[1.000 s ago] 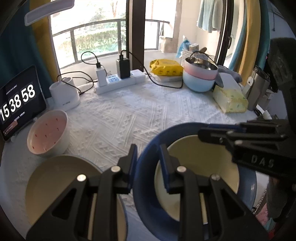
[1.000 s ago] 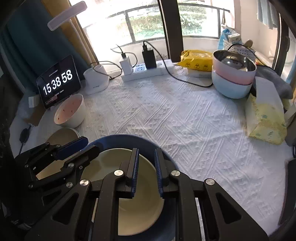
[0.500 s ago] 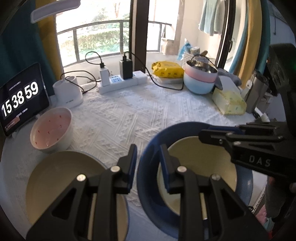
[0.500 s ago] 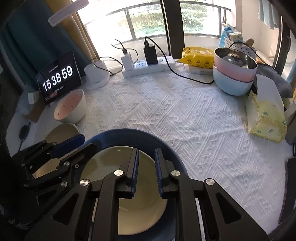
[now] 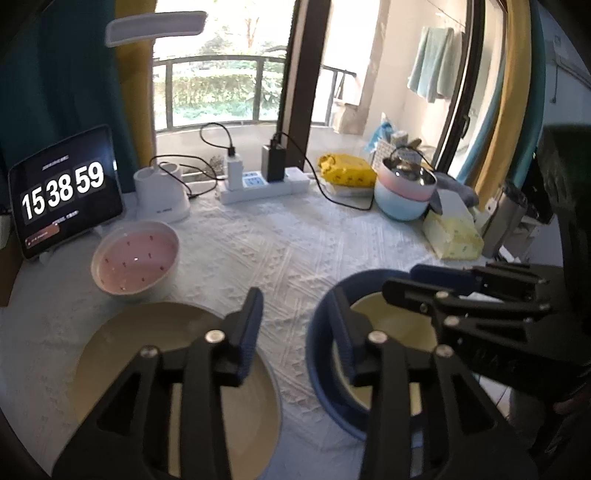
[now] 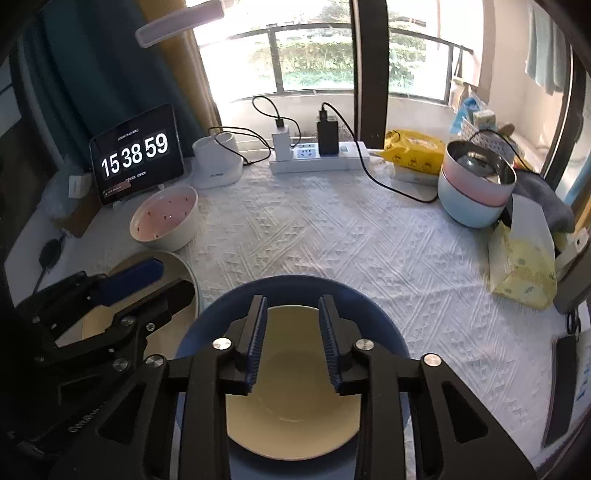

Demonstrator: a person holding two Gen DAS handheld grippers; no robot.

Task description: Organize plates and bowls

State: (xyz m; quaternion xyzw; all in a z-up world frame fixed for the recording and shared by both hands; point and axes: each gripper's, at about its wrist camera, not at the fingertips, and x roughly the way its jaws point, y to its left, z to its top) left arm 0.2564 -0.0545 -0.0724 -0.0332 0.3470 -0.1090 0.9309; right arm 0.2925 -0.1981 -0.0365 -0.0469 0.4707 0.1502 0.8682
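Blue plate (image 6: 376, 325) with a cream centre, pink-lined speckled bowl (image 6: 164, 218) — white diamond-textured tablecloth (image 6: 332, 240).

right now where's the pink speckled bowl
In the right wrist view the pink speckled bowl sits at the table's left, in front of the clock tablet, just behind the cream plate.

A tablet (image 6: 137, 155) showing 15 38 59 leans at the far left of the white cloth (image 6: 332, 240), with a white lamp base (image 6: 218, 162) just beside it and the lamp's bar (image 6: 179, 24) overhead. A power strip (image 6: 319, 158) holding a white charger (image 6: 280, 144) and a black charger (image 6: 327, 134) lies along the window side, and a yellow packet (image 6: 413, 151) sits near its right end. A tissue pack (image 6: 522, 258) lies at the cloth's right edge, with a grey cloth (image 6: 546, 199) behind it.
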